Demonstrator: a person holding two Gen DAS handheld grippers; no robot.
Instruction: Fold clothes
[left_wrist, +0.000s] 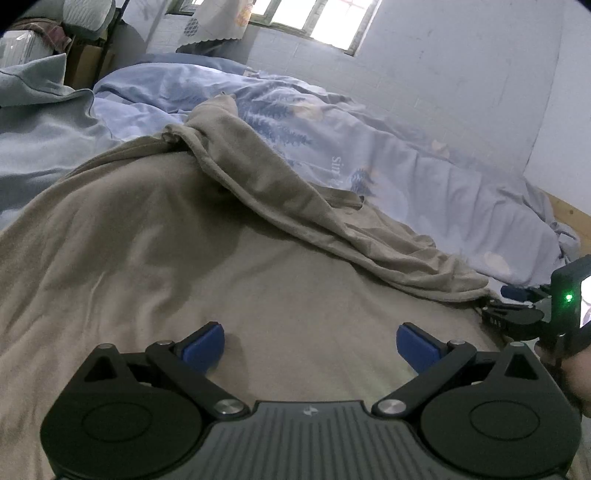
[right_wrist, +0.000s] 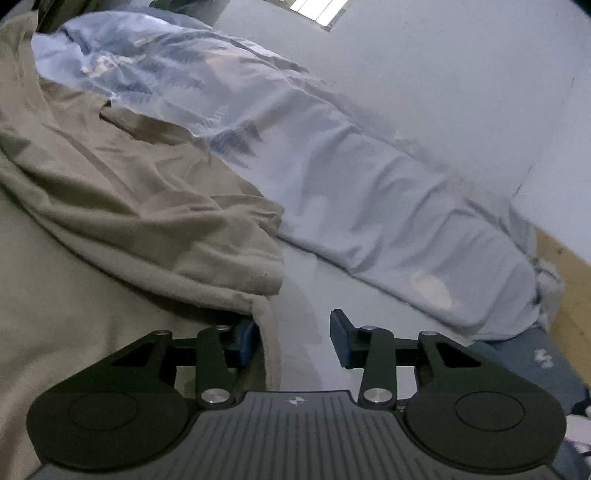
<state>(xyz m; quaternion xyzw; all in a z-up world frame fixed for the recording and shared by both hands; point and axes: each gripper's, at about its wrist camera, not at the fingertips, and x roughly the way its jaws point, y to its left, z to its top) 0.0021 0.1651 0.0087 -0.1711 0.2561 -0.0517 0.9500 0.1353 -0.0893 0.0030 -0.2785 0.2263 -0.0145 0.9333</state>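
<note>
A beige garment (left_wrist: 184, 240) lies spread over the bed, with one sleeve (left_wrist: 295, 192) folded across it in a rumpled band. My left gripper (left_wrist: 310, 347) hovers just above the flat body of the garment, open, with nothing between its blue pads. My right gripper (right_wrist: 293, 339) is at the garment's right edge (right_wrist: 269, 332). Its jaws stand apart and the hem runs up between them close to the left finger (right_wrist: 243, 343), not pinched. In the left wrist view the right gripper (left_wrist: 517, 306) shows at the far right, next to the sleeve's end.
A pale blue printed duvet (left_wrist: 406, 158) is bunched along the wall behind the garment, also in the right wrist view (right_wrist: 351, 166). Bare blue sheet (right_wrist: 325, 291) lies right of the garment. A wooden bed frame (right_wrist: 569, 280) and denim cloth (right_wrist: 535, 358) are at the right.
</note>
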